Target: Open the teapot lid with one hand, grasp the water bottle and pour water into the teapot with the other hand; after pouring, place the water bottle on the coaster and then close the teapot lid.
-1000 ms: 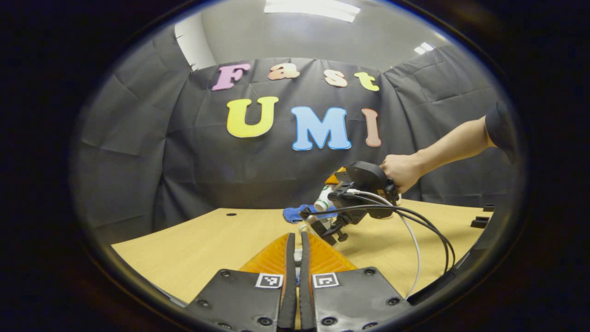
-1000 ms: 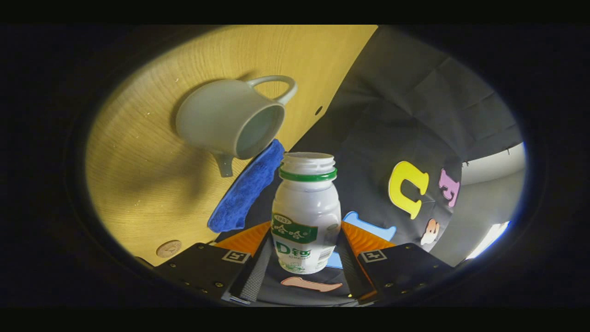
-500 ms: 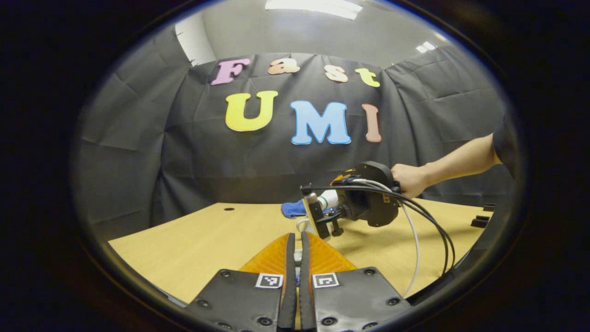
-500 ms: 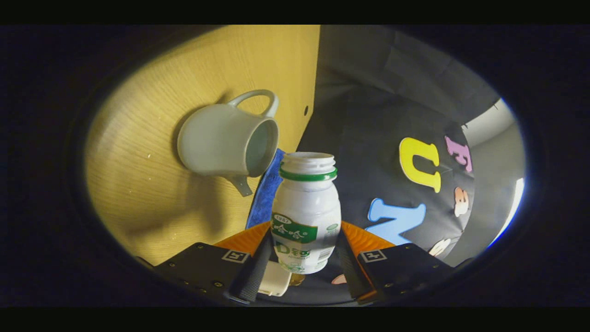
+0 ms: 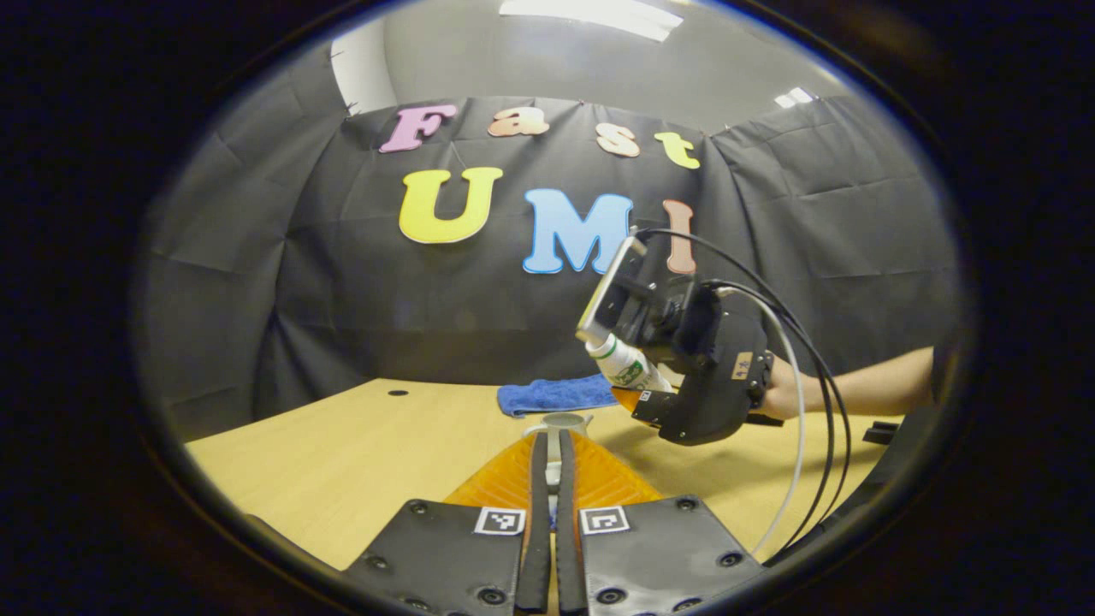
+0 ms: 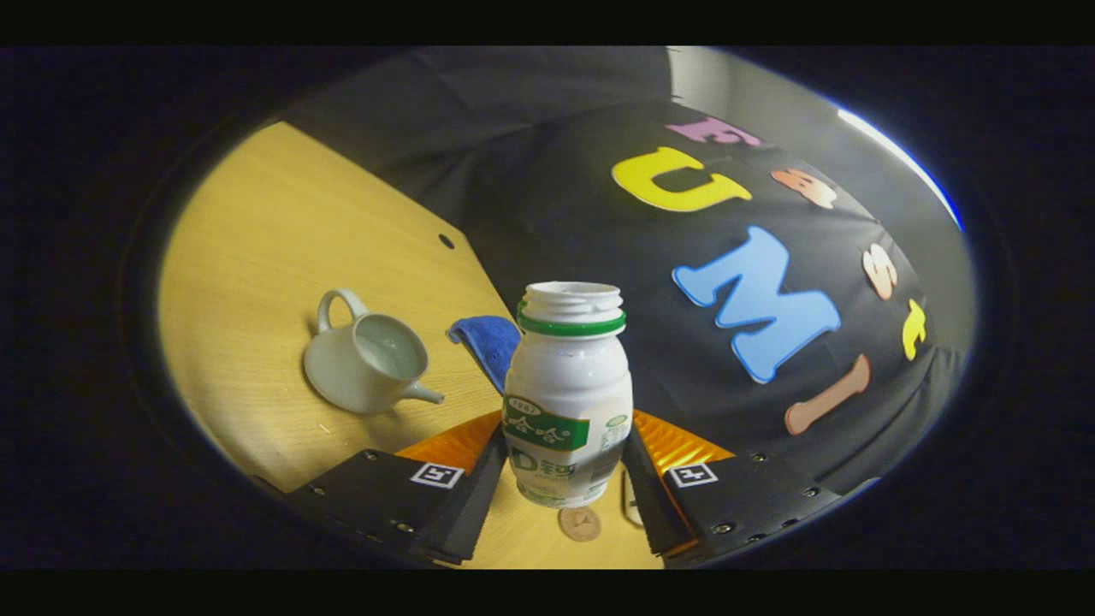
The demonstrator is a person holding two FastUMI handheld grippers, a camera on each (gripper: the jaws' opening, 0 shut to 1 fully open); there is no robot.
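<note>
The right tool [image 6: 566,466] clamps the small plastic water bottle [image 6: 568,393] by its lower body, held above the tabletop [image 6: 257,257]; the teapot [image 6: 366,363] stands lidless at left. The bottle looks light and slick (mouth uncapped). The left tool's [image 5: 552,513] fingers are nearly together; holding what, I cannot tell.

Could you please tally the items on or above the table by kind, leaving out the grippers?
Teapot: 1
Water bottle: 1
Blue cloth: 1
Coaster: 1
Total: 4
</note>
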